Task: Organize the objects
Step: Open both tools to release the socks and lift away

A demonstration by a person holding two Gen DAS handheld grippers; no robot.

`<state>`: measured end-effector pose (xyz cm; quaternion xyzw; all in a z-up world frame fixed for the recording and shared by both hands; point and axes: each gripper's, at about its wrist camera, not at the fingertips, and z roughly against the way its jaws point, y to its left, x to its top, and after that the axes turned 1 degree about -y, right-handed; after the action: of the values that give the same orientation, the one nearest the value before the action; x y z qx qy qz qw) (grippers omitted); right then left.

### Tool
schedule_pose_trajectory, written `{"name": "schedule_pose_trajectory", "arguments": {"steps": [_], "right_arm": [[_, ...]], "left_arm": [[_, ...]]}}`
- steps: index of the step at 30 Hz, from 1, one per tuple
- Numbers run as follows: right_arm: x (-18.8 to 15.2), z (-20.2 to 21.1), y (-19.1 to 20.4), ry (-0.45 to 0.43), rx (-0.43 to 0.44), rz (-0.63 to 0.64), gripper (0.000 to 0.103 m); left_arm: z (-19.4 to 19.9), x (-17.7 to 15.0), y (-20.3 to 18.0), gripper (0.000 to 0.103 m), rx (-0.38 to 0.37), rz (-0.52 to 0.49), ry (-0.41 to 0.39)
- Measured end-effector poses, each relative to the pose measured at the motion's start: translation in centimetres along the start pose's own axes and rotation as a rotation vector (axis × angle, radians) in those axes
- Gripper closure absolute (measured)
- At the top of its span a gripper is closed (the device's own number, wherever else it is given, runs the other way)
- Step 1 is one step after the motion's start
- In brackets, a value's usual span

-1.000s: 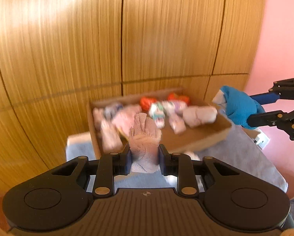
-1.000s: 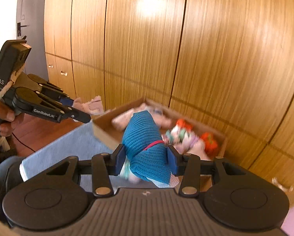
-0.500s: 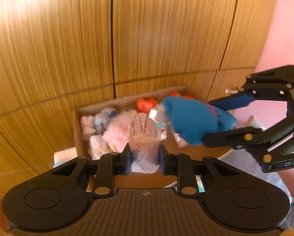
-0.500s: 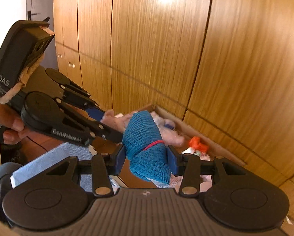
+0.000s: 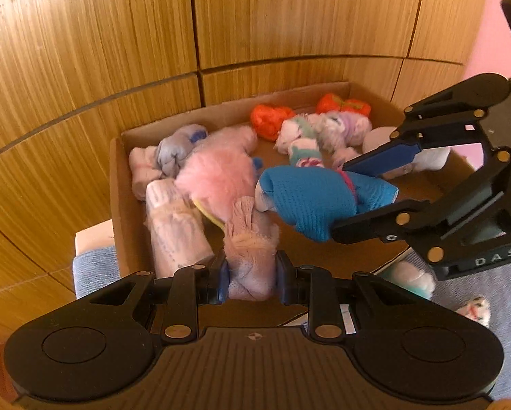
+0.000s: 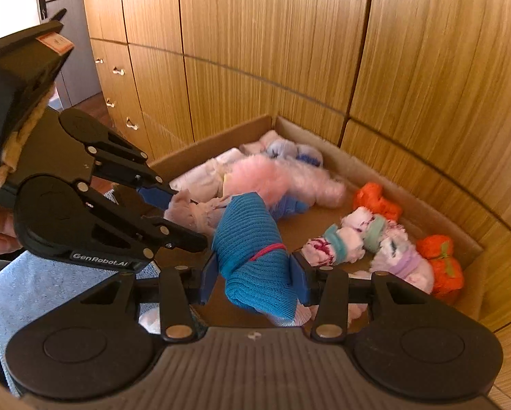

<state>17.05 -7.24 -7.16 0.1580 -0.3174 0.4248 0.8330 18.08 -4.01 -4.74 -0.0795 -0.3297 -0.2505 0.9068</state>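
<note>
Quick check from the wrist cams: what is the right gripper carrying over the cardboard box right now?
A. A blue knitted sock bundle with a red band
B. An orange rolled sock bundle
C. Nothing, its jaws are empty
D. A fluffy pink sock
A: the right gripper is clamped on the blue knitted sock bundle, red band showing, above the cardboard box; the orange bundles lie inside.

Clamped in the right tongs (image 6: 255,273) is a teal-blue ribbed sock roll (image 6: 255,256) with a thin red stripe, in the left tongs (image 5: 250,273) a pale pink sock roll (image 5: 252,259), and beyond both the brown cardboard box (image 5: 118,205) holds a fluffy pink bundle (image 5: 217,171) and bright orange rolls (image 5: 270,119).
</note>
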Motion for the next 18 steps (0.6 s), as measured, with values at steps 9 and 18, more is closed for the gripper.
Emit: {"name": "schedule_pose_trajectory", "arguments": {"steps": [9, 18], "right_arm": [[0.6, -1.8, 0.6, 0.008, -0.026, -0.028, 0.061], [0.8, -2.3, 0.8, 0.007, -0.062, -0.066, 0.06]], "left_arm": [[-0.2, -0.8, 0.6, 0.07, 0.049, 0.052, -0.012], [-0.3, -0.9, 0.8, 0.068, 0.074, 0.074, -0.021]]}}
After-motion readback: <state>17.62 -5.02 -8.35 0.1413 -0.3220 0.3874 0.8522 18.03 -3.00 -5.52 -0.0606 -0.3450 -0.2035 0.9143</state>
